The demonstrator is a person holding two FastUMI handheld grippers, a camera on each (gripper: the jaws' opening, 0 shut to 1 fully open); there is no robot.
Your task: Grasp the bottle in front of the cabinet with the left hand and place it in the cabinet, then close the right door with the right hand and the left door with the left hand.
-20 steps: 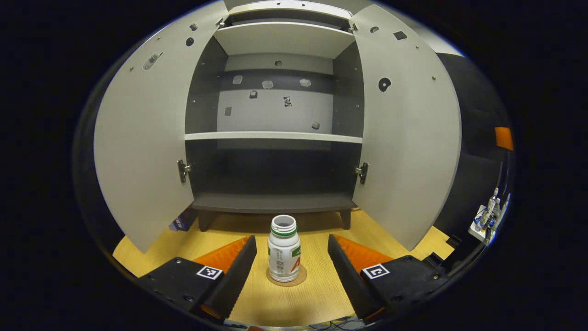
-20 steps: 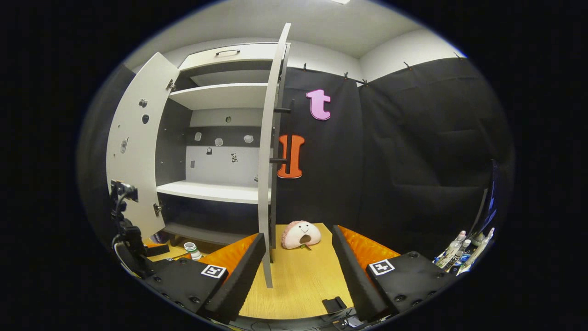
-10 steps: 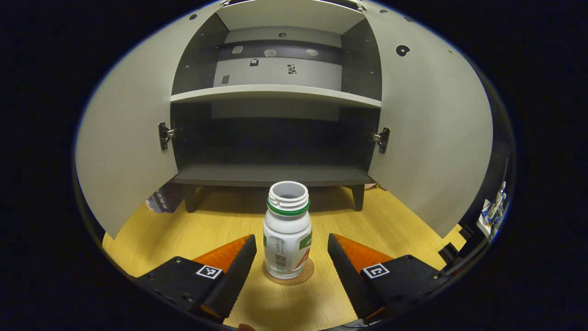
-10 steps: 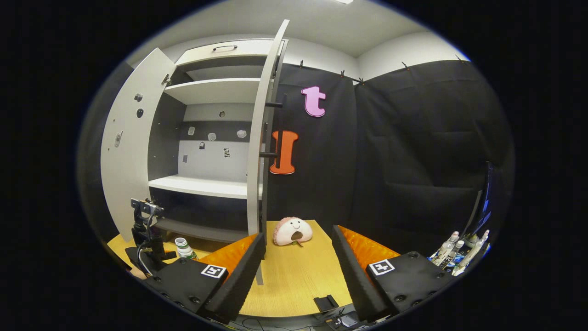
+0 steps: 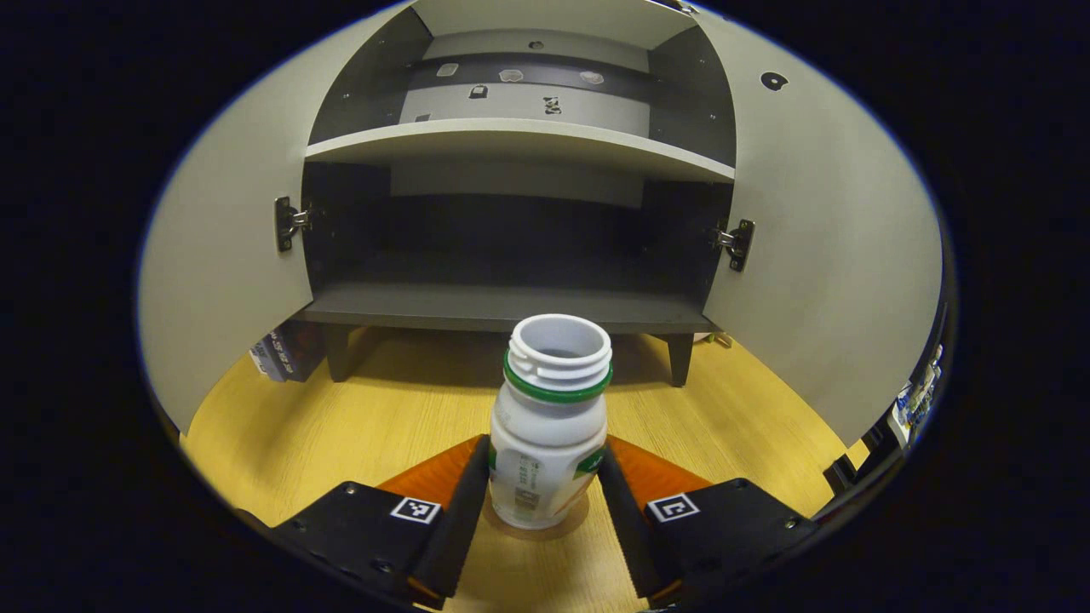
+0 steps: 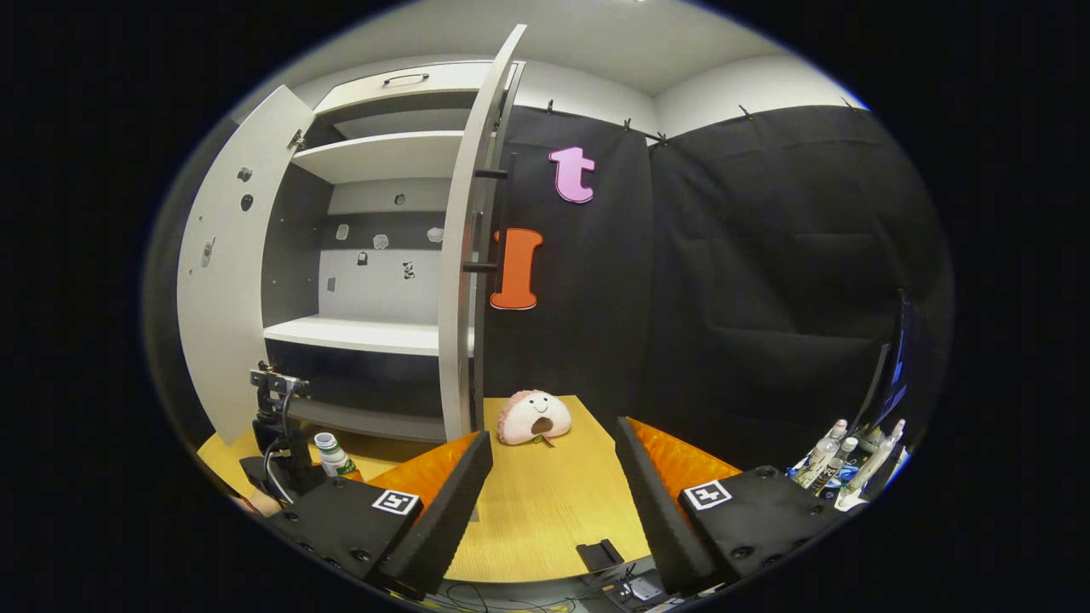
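My left gripper is clamped on the upright bottle; the cabinet lies straight ahead, bottom shelf above the bench. Right gripper gapes apart.

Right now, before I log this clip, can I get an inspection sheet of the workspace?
Surface: wooden tabletop, bare around the bottle.
Job's things: uncapped white bottle upright on a round coaster in front of the cabinet; left door and right door both open; lower compartment empty.
Clutter: plush toy beside the right door; small bottles at the table's far right.
Grippers: left gripper closed on the bottle's sides; right gripper open, holding nothing.
Cables: wires at the table's near edge.
Surroundings: black cloth wall.
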